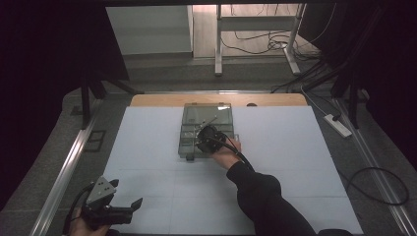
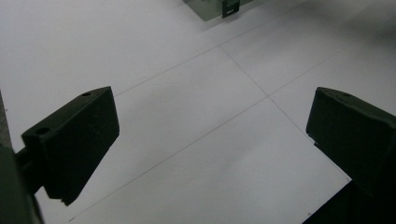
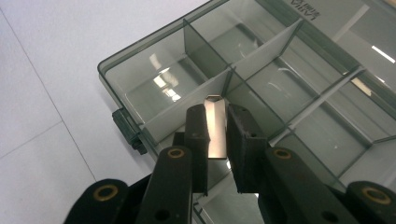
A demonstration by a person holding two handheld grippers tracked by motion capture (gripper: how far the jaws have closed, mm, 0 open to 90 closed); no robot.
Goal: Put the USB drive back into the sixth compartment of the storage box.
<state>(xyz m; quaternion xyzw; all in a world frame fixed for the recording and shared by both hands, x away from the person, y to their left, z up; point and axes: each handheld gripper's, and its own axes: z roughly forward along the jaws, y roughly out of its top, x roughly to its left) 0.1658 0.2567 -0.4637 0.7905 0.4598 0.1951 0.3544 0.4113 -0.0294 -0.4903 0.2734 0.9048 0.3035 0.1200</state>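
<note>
The right gripper was clamped on a flat metal strip, holding it over the open compartment box at mid-table, above a near divided cell. The left gripper hung with its jaws wide apart and empty over the white table cover, well apart from the box.

dim room, glare on the sheet (dark edges).

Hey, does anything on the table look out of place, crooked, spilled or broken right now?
Nothing stands out. The compartment box sits square on the white sheet, lid open, dividers intact, nothing spilled. The right gripper is shut on a thin metal strip above a compartment. The left gripper is open over the bare sheet.
</note>
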